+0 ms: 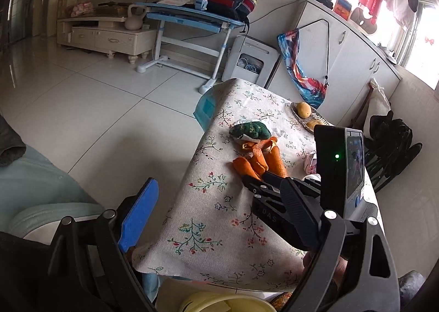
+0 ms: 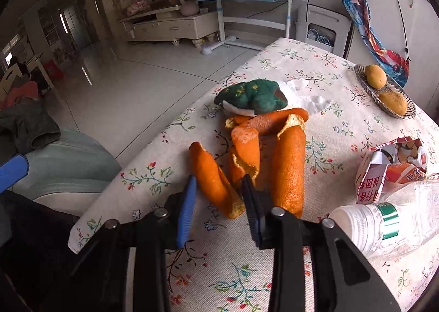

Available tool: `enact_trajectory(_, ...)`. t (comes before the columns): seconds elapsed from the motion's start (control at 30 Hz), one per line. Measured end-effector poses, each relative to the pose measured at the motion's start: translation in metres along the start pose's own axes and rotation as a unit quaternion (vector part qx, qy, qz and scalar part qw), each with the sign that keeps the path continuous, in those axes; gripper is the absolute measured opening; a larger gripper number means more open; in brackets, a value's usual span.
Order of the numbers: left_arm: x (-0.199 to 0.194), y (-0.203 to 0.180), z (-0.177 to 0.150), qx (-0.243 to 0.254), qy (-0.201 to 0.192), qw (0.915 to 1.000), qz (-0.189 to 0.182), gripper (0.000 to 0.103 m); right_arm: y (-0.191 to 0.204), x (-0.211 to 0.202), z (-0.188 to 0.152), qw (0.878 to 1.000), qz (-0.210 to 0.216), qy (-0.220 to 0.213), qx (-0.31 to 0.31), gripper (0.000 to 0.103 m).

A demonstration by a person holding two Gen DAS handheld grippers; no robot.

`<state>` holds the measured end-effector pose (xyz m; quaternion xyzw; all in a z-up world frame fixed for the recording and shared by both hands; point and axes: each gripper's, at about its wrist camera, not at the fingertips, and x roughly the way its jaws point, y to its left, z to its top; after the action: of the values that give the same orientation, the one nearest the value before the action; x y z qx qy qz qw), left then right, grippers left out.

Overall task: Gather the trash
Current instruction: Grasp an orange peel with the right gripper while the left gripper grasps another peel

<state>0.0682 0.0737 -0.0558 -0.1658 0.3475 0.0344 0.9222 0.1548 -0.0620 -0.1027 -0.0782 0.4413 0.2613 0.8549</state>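
Several curled orange peels [image 2: 288, 164] [image 1: 258, 158] lie on the flowered tablecloth [image 2: 274, 271]. My right gripper [image 2: 218, 186] [image 1: 253, 184] points down at them, its jaws shut on the leftmost peel strip [image 2: 211, 177], which fills the gap between the blue and black pads. Behind the peels a green mouldy lump [image 2: 252, 95] [image 1: 252, 129] rests on white tissue [image 2: 307, 96]. A torn red-and-white carton [image 2: 389, 166] and a clear plastic bottle [image 2: 384, 221] lie at the right. My left gripper [image 1: 219, 186] hangs wide open over the table's near corner, nothing between its fingers.
A glass dish [image 2: 367, 84] holding two yellow-brown fruits sits at the table's far right edge. A pale yellow container [image 1: 219, 303] shows below the table's near edge. A grey-green sofa arm [image 1: 41, 188] stands left of the table; tiled floor lies beyond.
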Motion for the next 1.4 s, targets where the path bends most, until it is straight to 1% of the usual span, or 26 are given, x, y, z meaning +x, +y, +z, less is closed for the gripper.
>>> enact_trajectory(0.03,0.002,0.001,0.000,-0.001,0.003,1.0000,0.000,0.087,-0.002,-0.003,-0.003,1.000,0.006,0.007,0.001,0.020)
enact_trajectory(0.07,0.005,0.001,0.001,-0.003,0.007,1.0000,-0.002,0.087,-0.006,-0.007,-0.005,1.000,0.010,0.012,-0.001,0.017)
enact_trajectory(0.13,0.014,0.000,0.002,-0.001,0.023,0.9997,-0.004,0.087,-0.010,-0.018,-0.014,1.000,0.017,0.026,-0.006,0.015)
enact_trajectory(0.23,0.031,-0.014,0.004,0.022,0.045,0.9987,-0.007,0.087,-0.017,-0.035,-0.031,0.999,0.022,0.044,-0.010,0.015)
enact_trajectory(0.33,0.050,-0.031,0.007,0.044,0.063,0.9969,-0.018,0.087,-0.025,-0.052,-0.046,0.999,0.023,0.044,-0.013,0.015)
enact_trajectory(0.37,0.055,-0.035,0.007,0.047,0.070,0.9962,-0.024,0.087,-0.029,-0.054,-0.050,0.998,0.029,0.051,-0.011,0.016)
enact_trajectory(0.4,0.060,-0.039,0.008,0.048,0.074,0.9957,-0.026,0.087,-0.034,-0.055,-0.053,0.998,0.037,0.055,-0.007,0.016)
enact_trajectory(0.53,0.067,-0.038,0.006,0.032,0.081,0.9960,-0.023,0.087,-0.044,-0.064,-0.060,0.998,0.050,0.038,0.005,0.016)
enact_trajectory(0.6,0.069,-0.038,0.005,0.027,0.083,0.9959,-0.023,0.087,-0.043,-0.064,-0.060,0.998,0.048,0.038,0.000,0.016)
enact_trajectory(0.7,0.070,-0.045,0.003,0.038,0.086,0.9950,-0.033,0.087,-0.043,-0.057,-0.060,0.998,0.054,0.043,0.004,0.018)
enact_trajectory(0.73,0.070,-0.048,0.002,0.043,0.088,0.9944,-0.039,0.087,-0.041,-0.054,-0.061,0.997,0.054,0.047,0.002,0.019)
enact_trajectory(0.83,0.074,-0.064,-0.002,0.059,0.098,0.9919,-0.055,0.087,-0.034,-0.061,-0.066,0.997,0.047,0.061,-0.024,0.015)
enact_trajectory(0.9,0.080,-0.077,-0.007,0.077,0.109,0.9892,-0.062,0.087,-0.033,-0.073,-0.072,0.996,0.034,0.066,-0.041,0.014)
enact_trajectory(0.93,0.084,-0.083,-0.010,0.085,0.116,0.9876,-0.063,0.086,-0.036,-0.078,-0.076,0.996,0.029,0.069,-0.040,0.014)
enact_trajectory(1.0,0.090,-0.096,-0.017,0.099,0.126,0.9850,-0.065,0.086,-0.048,-0.090,-0.085,0.997,0.004,0.070,-0.033,0.014)
enact_trajectory(1.07,0.098,-0.109,-0.023,0.117,0.132,0.9826,-0.060,0.079,-0.069,-0.097,-0.093,0.997,-0.017,0.072,-0.001,0.014)
enact_trajectory(1.1,0.101,-0.115,-0.026,0.126,0.134,0.9812,-0.058,0.077,-0.081,-0.100,-0.096,0.997,-0.022,0.072,0.021,0.014)
enact_trajectory(1.17,0.109,-0.127,-0.032,0.147,0.137,0.9783,-0.048,0.070,-0.100,-0.103,-0.099,0.996,-0.028,0.067,0.059,0.014)
enact_trajectory(1.2,0.113,-0.132,-0.035,0.158,0.138,0.9769,-0.042,0.068,-0.108,-0.104,-0.099,0.995,-0.024,0.065,0.077,0.014)
enact_trajectory(1.23,0.117,-0.136,-0.038,0.167,0.138,0.9756,-0.035,0.060,-0.113,-0.104,-0.100,0.994,-0.018,0.064,0.091,0.014)
enact_trajectory(1.3,0.119,-0.140,-0.041,0.180,0.126,0.9751,-0.027,0.052,-0.121,-0.104,-0.101,0.992,-0.008,0.062,0.113,0.014)
enact_trajectory(1.33,0.119,-0.141,-0.040,0.183,0.123,0.9749,-0.028,0.040,-0.124,-0.104,-0.101,0.991,0.000,0.060,0.123,0.014)
enact_trajectory(1.37,0.119,-0.140,-0.039,0.183,0.124,0.9747,-0.035,0.033,-0.127,-0.104,-0.101,0.989,0.009,0.058,0.133,0.014)
enact_trajectory(1.4,0.119,-0.138,-0.038,0.177,0.123,0.9755,-0.041,0.032,-0.128,-0.103,-0.100,0.988,0.018,0.055,0.142,0.014)
